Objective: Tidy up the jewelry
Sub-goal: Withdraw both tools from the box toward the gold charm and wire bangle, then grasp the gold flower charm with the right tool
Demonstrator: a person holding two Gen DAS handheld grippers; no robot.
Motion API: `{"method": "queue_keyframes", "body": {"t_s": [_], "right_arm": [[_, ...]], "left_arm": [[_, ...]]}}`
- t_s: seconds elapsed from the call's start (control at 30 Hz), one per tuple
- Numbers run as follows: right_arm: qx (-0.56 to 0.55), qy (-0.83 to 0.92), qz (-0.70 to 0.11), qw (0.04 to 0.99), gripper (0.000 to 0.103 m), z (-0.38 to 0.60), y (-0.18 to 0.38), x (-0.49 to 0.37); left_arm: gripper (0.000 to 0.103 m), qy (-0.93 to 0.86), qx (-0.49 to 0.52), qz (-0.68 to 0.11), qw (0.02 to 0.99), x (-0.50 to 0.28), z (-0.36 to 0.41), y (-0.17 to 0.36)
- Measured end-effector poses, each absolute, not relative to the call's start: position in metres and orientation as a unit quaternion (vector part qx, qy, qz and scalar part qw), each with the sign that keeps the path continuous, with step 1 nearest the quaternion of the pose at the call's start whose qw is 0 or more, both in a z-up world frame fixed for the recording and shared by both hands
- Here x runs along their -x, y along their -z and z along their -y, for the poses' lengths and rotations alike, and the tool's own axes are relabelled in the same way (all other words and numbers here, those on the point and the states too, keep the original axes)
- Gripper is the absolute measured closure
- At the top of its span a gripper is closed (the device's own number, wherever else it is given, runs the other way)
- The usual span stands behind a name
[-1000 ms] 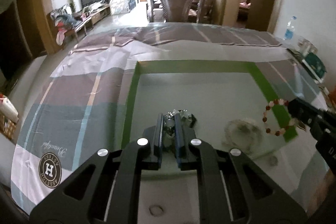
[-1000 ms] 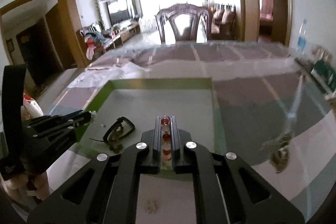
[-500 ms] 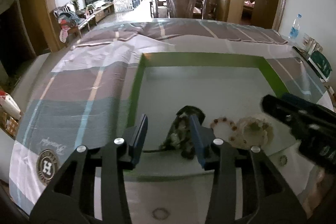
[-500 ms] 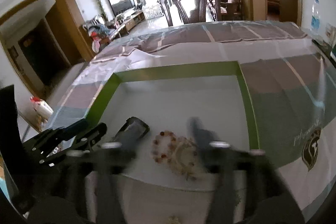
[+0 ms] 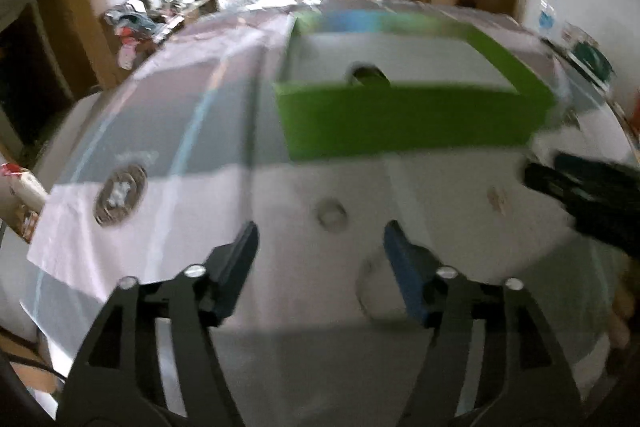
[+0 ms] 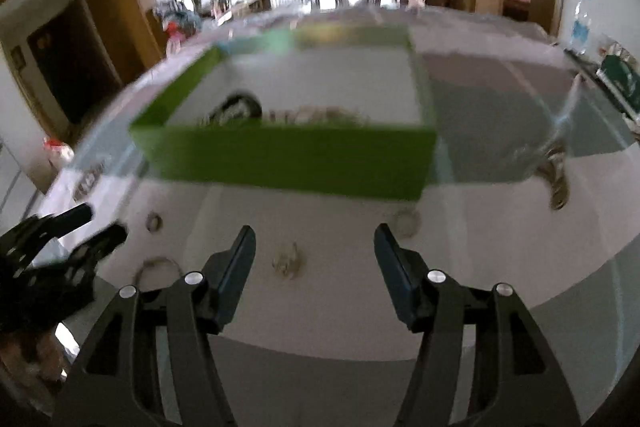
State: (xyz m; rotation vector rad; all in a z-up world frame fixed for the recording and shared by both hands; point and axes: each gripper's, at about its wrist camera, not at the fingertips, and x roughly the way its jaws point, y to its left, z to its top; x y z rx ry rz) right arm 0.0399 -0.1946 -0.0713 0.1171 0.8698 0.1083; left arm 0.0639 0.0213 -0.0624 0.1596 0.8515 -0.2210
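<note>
Left gripper (image 5: 320, 255) jaws just widened, released and empty over a ring (image 5: 331, 214), right gripper (image 6: 314, 251) jaws released above the desk (image 6: 480, 267), green tray (image 6: 288, 163) beyond

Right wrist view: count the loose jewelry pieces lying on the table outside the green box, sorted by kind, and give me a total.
Ring-shaped pieces: 3 (small ring, thin loop, pale ring)
Small clustered piece: 1
Total: 4
Motion blur makes the kinds approximate. What lies inside the green box is left out.
</note>
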Motion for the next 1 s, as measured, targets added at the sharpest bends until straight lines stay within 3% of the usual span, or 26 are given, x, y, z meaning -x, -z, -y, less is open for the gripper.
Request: {"method": "queue_keyframes", "body": {"t_s": [0.13, 0.17, 0.2, 0.23, 0.3, 0.4, 0.53, 0.77, 0.83, 0.9, 1.0], "right_arm": [[-0.043, -0.066, -0.437, 0.896, 0.042, 0.178, 0.083, -0.048], [-0.033, -0.064, -0.441, 0.895, 0.047, 0.175, 0.086, -0.048], [-0.028, -0.064, -0.446, 0.892, 0.063, 0.174, 0.088, -0.049], [-0.026, -0.064, -0.455, 0.888, 0.072, 0.174, 0.092, -0.049], [-0.022, -0.059, -0.451, 0.89, 0.08, 0.176, 0.093, -0.047], [-0.031, -0.061, -0.451, 0.89, 0.081, 0.183, 0.092, -0.044], [-0.034, -0.055, -0.445, 0.893, 0.081, 0.193, 0.093, -0.032], [-0.034, -0.05, -0.441, 0.896, 0.08, 0.199, 0.095, -0.015], [-0.035, -0.051, -0.439, 0.896, 0.077, 0.199, 0.094, -0.013], [-0.031, -0.049, -0.437, 0.898, 0.066, 0.199, 0.094, -0.012], [-0.027, -0.046, -0.433, 0.9, 0.065, 0.197, 0.096, -0.012]], "left_arm": [[0.031, 0.124, -0.081, -0.426, 0.893, -0.047, -0.017, 0.072], [0.03, 0.129, -0.081, -0.428, 0.891, -0.045, -0.015, 0.072], [0.029, 0.137, -0.082, -0.43, 0.889, -0.042, -0.012, 0.073], [0.029, 0.141, -0.084, -0.431, 0.887, -0.041, -0.009, 0.075], [0.029, 0.154, -0.086, -0.435, 0.883, -0.038, -0.002, 0.078], [0.029, 0.162, -0.089, -0.443, 0.877, -0.038, 0.006, 0.084], [0.045, 0.163, -0.086, -0.451, 0.874, -0.047, 0.011, 0.093], [0.045, 0.138, -0.069, -0.447, 0.881, -0.069, 0.009, 0.094], [0.044, 0.137, -0.061, -0.449, 0.881, -0.071, 0.005, 0.093], [0.04, 0.138, -0.061, -0.448, 0.881, -0.07, 0.005, 0.093], [0.038, 0.137, -0.061, -0.448, 0.881, -0.071, 0.005, 0.092]]}}
